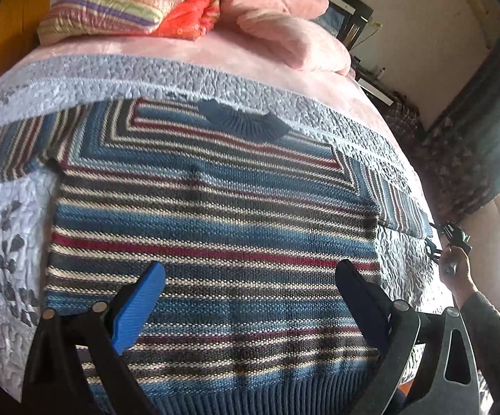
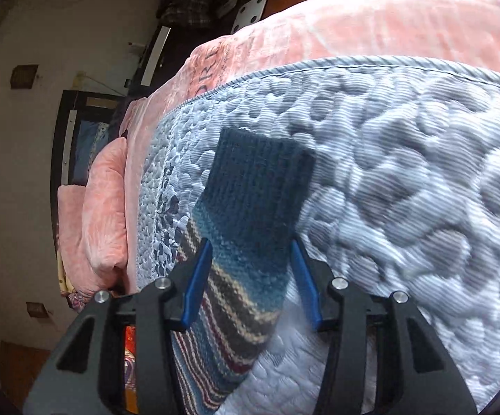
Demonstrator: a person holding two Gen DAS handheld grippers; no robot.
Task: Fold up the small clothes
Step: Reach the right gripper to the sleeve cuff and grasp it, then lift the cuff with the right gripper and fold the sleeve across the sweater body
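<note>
Right gripper (image 2: 253,276) is spread wide, straddling the sweater sleeve (image 2: 250,214) just behind its navy cuff, looks lined up to pinch and fold it in. Left gripper (image 1: 250,297) is spread too, hovering over the striped sweater (image 1: 215,207), which lies flat on the quilted bedspread (image 1: 7,228). Only the left view shows the whole sweater; only the right shows the cuff.

A sweater (image 1: 215,207) lies flat on a quilt (image 1: 14,214) covering a bed, sleeves spread to either side. Behind it, pillows (image 1: 284,34) and folded bedding (image 1: 118,7) sit at the bed's far end. The right gripper (image 2: 251,276) straddles one sleeve (image 2: 250,214).
</note>
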